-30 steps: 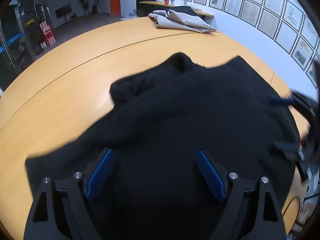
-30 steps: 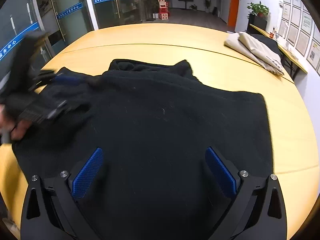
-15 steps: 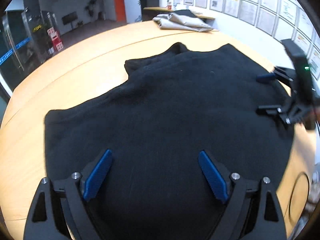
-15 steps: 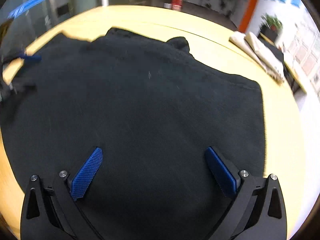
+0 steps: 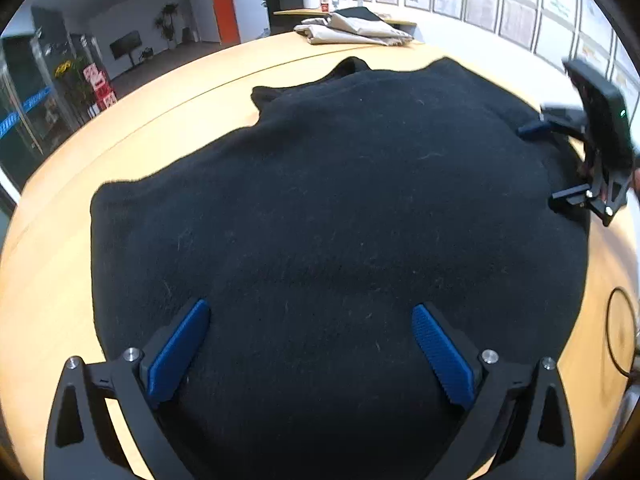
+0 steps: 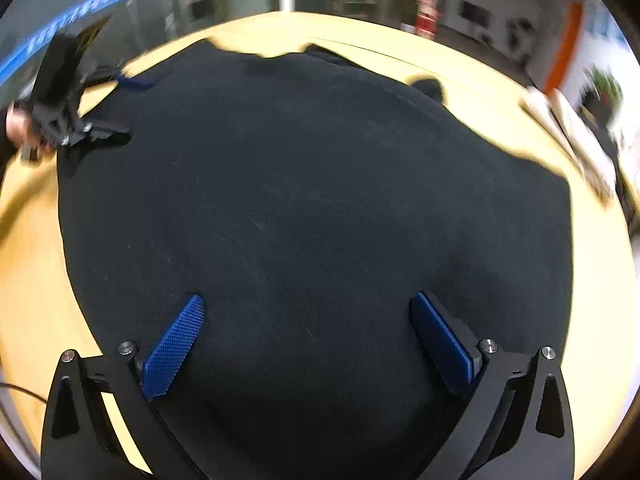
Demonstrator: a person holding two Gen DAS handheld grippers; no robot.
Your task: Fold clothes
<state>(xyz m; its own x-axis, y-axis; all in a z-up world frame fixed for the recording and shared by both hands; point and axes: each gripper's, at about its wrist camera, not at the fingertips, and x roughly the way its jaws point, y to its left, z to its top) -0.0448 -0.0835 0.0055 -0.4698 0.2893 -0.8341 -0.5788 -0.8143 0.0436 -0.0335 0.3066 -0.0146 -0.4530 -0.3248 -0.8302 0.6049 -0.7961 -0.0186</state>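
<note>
A black knit garment point(image 5: 340, 208) lies spread flat on the round wooden table point(image 5: 132, 120). It also fills the right wrist view point(image 6: 312, 200). My left gripper point(image 5: 310, 344) is open and empty above the garment's near edge. My right gripper point(image 6: 308, 336) is open and empty over the garment's opposite near edge. The right gripper shows at the right of the left wrist view point(image 5: 536, 160), over the garment's right side. The left gripper shows at the upper left of the right wrist view point(image 6: 120, 108), by the garment's left corner.
A folded beige garment point(image 5: 352, 32) lies at the far edge of the table, also seen blurred in the right wrist view point(image 6: 568, 128). A black cable point(image 5: 618, 332) loops on the table at the right. Glass doors and framed wall papers stand beyond.
The garment has gone from bunched with a sleeve out to spread flat. Both grippers have pulled back toward its edges and stayed open. The right wrist view has swung left.
</note>
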